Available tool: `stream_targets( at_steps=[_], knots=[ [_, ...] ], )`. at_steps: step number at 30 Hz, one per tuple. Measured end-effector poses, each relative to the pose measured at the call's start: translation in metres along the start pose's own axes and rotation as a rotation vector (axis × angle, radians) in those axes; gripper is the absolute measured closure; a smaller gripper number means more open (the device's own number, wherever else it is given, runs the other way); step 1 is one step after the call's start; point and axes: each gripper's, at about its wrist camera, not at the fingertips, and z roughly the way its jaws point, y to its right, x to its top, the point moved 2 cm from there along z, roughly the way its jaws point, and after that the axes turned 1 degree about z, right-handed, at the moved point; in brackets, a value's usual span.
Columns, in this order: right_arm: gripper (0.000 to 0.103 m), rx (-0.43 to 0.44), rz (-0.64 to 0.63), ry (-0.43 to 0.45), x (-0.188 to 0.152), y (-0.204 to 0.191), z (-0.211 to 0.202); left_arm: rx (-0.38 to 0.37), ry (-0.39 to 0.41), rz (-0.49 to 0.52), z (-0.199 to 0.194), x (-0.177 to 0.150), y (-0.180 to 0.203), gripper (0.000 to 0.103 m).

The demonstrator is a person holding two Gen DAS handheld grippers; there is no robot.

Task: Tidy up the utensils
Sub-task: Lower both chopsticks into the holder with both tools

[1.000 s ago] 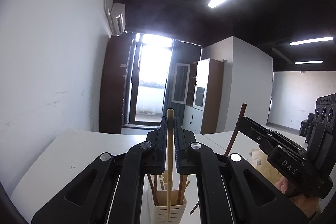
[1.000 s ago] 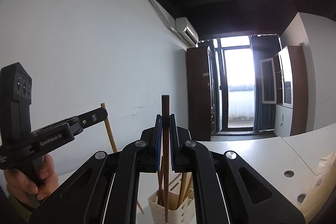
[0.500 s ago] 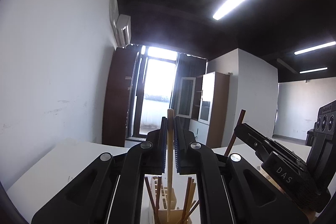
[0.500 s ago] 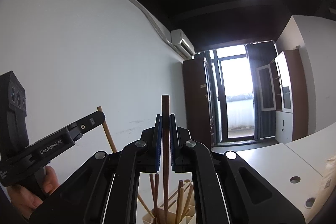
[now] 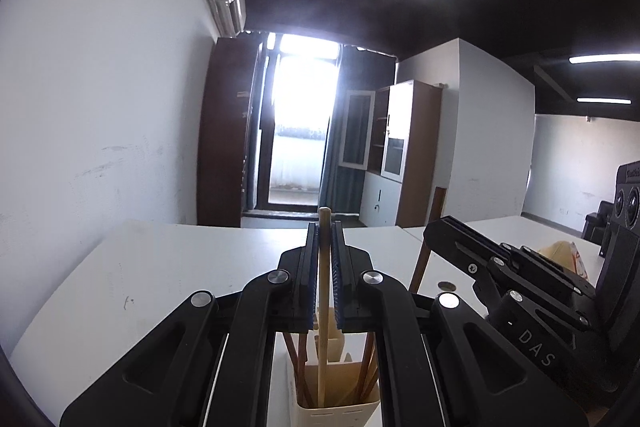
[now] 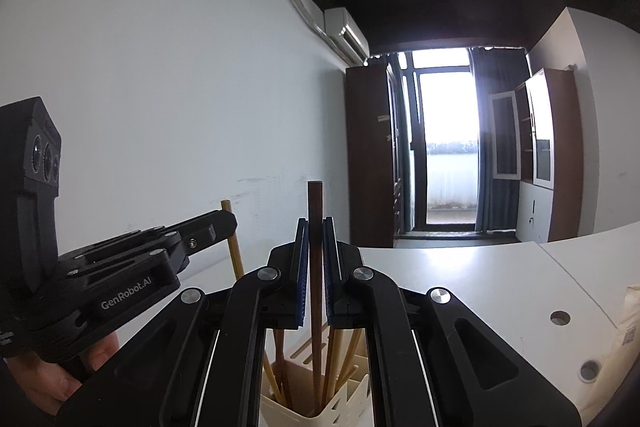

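Observation:
My left gripper (image 5: 324,227) is shut on a light wooden chopstick (image 5: 323,291) held upright, its lower end down inside a cream utensil holder (image 5: 340,409) that has several brown and tan sticks in it. My right gripper (image 6: 315,223) is shut on a dark brown chopstick (image 6: 315,259), also upright, its tip reaching into the same cream holder (image 6: 320,415). In the left wrist view the right gripper (image 5: 434,229) shows at the right with its dark stick (image 5: 428,239). In the right wrist view the left gripper (image 6: 228,221) shows at the left with the light stick (image 6: 234,247).
The holder stands on a white table (image 5: 168,267) against a white wall. A person's hand (image 6: 52,383) grips the left tool. A tan paper bag (image 6: 624,339) lies at the table's right edge beside two round cable holes (image 6: 560,317). Cabinets and a bright door stand behind.
Both grippers have sunk, lowering their chopsticks further into the holder. The holder now sits closer beneath both sets of fingers.

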Motion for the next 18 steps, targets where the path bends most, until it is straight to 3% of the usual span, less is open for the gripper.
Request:
stream_targets(
  at_steps=[18],
  knots=[
    [0.095, -0.022, -0.038, -0.117, -0.019, 0.002, 0.009, 0.029, -0.082, 0.063, 0.008, -0.011, -0.001, 0.097]
  ],
)
